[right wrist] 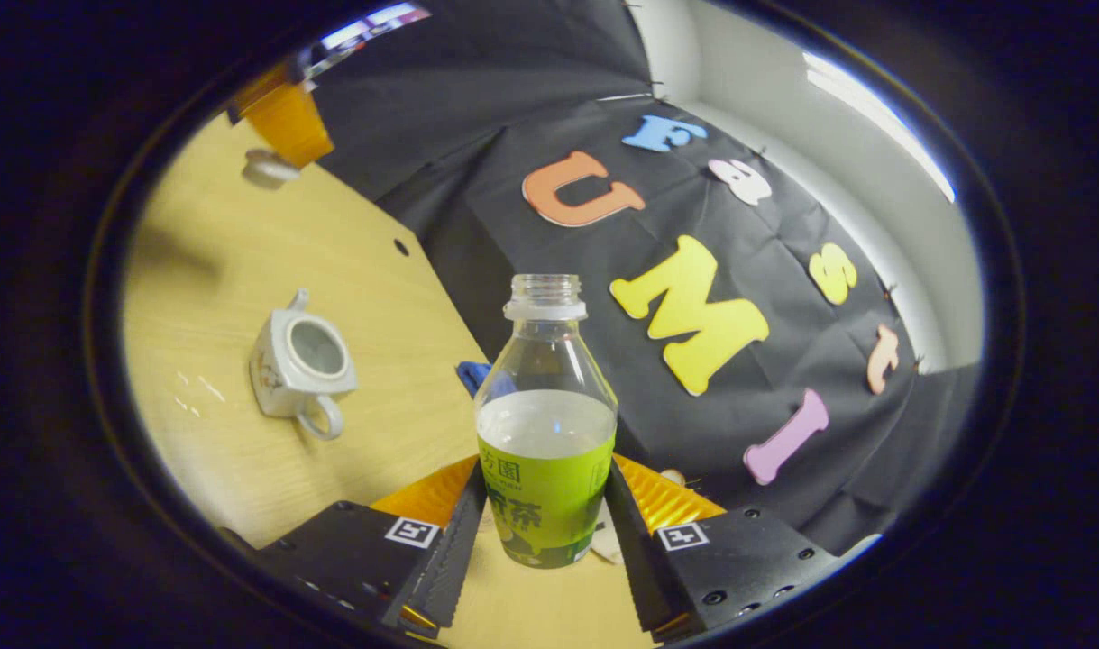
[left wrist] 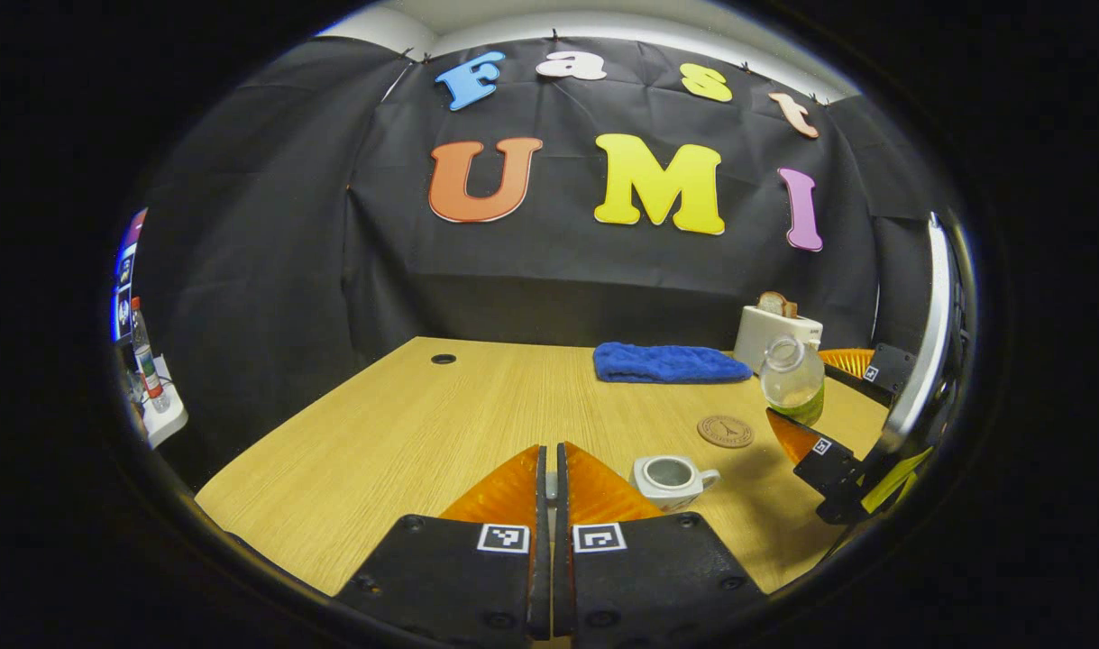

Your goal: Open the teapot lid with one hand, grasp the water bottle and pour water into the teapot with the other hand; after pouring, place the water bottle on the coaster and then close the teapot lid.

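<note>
Right gripper [right wrist: 545, 527] pinching water bottle [right wrist: 546, 424], neck tilting; open teapot [right wrist: 298, 362] sitting on table [right wrist: 242, 469] off to its left, lid off. Left gripper [left wrist: 554, 473] fingers pressing together; whether pinching the lid is unclear. Coaster [left wrist: 725, 431] lying just beyond teapot

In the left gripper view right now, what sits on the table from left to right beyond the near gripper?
teapot → coaster → water bottle held in the right gripper. The blue cloth and toaster farther back overlap these in order, so I leave them out.

Recording booth: black cloth wall [left wrist: 270, 270], desk [left wrist: 405, 433].
</note>
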